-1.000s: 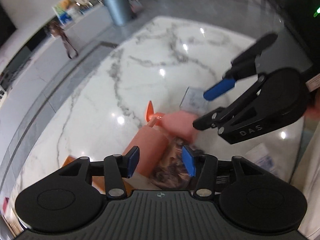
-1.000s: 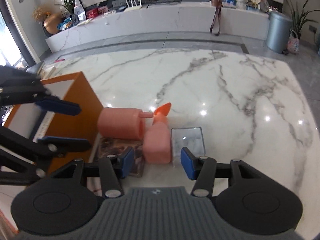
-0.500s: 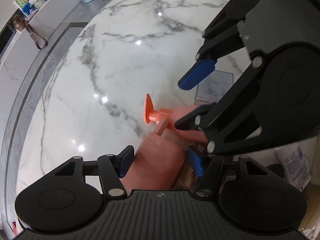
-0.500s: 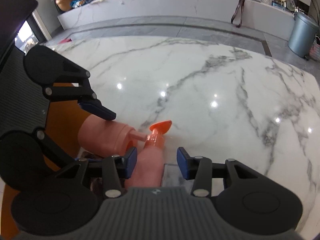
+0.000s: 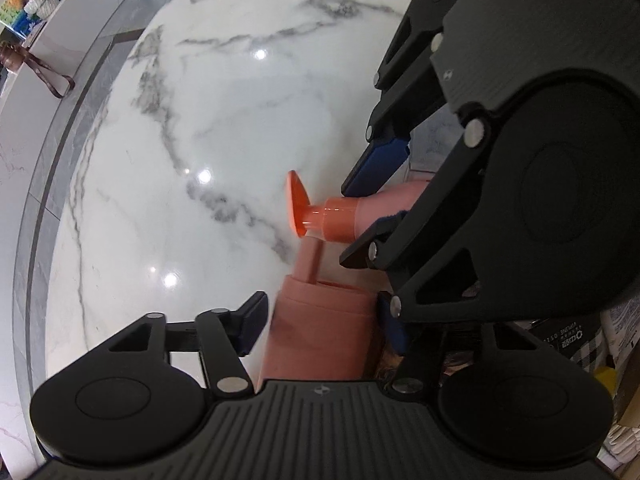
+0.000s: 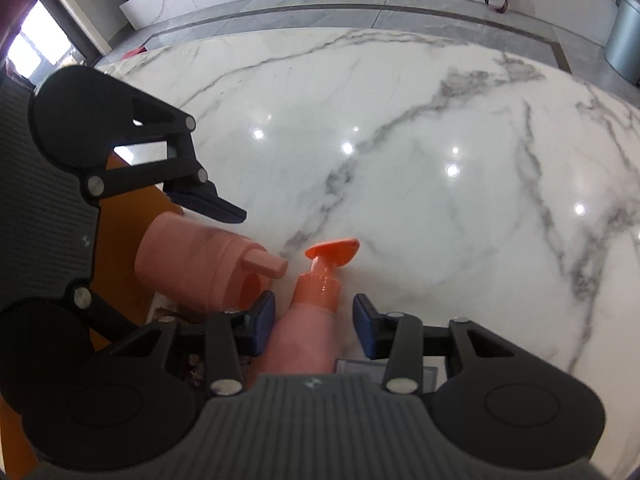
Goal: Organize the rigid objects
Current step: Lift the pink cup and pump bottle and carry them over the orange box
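Note:
Two pink bottles lie on the white marble table (image 5: pixel 208 112). A wide pink bottle (image 5: pixel 320 332) with a pink spout lies between the fingers of my left gripper (image 5: pixel 320 326), which is open around it; it also shows in the right wrist view (image 6: pixel 192 268). A slimmer pink pump bottle (image 6: pixel 308 340) with an orange cap (image 6: pixel 332 252) lies between the fingers of my right gripper (image 6: pixel 314 322), open around it. In the left wrist view the pump bottle (image 5: pixel 384 212) sits inside the right gripper (image 5: pixel 372 204).
An orange box (image 6: pixel 128 248) lies at the left behind the wide bottle. A picture card (image 6: pixel 188 312) lies under the bottles. A clear flat case (image 6: pixel 360 368) sits below my right gripper. Packets (image 5: pixel 576 344) lie at the table's right edge.
Both grippers moved forward and lower over the bottles. Each bottle now sits deeper between its gripper's fingers. The fingers stay apart.

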A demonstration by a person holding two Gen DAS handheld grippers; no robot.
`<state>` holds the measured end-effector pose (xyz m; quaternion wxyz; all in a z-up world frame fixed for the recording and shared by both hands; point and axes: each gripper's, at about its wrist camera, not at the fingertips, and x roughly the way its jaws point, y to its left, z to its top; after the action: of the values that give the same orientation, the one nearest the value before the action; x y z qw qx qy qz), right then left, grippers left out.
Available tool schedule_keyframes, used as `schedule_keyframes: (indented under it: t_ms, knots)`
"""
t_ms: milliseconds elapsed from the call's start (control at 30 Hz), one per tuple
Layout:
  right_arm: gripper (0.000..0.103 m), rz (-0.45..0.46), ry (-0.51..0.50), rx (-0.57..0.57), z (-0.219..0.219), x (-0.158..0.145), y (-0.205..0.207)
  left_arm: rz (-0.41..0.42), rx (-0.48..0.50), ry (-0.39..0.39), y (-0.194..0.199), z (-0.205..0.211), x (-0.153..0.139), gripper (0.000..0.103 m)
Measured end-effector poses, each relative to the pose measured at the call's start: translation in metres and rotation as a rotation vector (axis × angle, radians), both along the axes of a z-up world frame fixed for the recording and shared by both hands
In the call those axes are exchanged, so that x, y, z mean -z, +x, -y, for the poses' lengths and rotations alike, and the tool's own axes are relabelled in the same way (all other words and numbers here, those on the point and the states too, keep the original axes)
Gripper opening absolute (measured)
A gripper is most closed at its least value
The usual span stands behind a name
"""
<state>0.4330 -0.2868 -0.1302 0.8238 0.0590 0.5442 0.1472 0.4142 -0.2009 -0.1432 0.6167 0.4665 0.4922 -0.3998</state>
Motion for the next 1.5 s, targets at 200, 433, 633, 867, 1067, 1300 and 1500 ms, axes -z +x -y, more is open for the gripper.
schedule_keyframes:
  t_ms: [200,433,633,867,1067,1300,1500]
  knots:
    - [0.028,0.048,0.01,0.016,0.003,-0.013,-0.013,0.016,-0.075,-0.046,-0.007,-0.013,-0.018,0.064]
    - [0.027,0.146,0.012,0.072,0.008,-0.036,-0.052,0.085,-0.268,-0.229,-0.027,-0.039,-0.052,0.062]
    - [0.026,0.233,-0.023,0.155,0.001,-0.04,-0.089,0.164,-0.431,-0.373,-0.051,-0.058,-0.068,0.062]
    - [0.026,0.307,0.01,0.242,-0.006,-0.069,-0.133,0.167,-0.553,-0.541,-0.088,-0.089,-0.119,0.062]
    - [0.026,0.382,-0.013,0.192,-0.031,-0.111,-0.156,0.176,-0.587,-0.608,-0.121,-0.125,-0.159,0.062]
    - [0.026,0.498,0.007,0.041,-0.077,-0.166,-0.174,0.224,-0.616,-0.606,-0.133,-0.173,-0.187,0.062]
    - [0.026,0.554,0.016,-0.124,-0.124,-0.193,-0.169,0.238,-0.622,-0.56,-0.126,-0.202,-0.18,0.062]
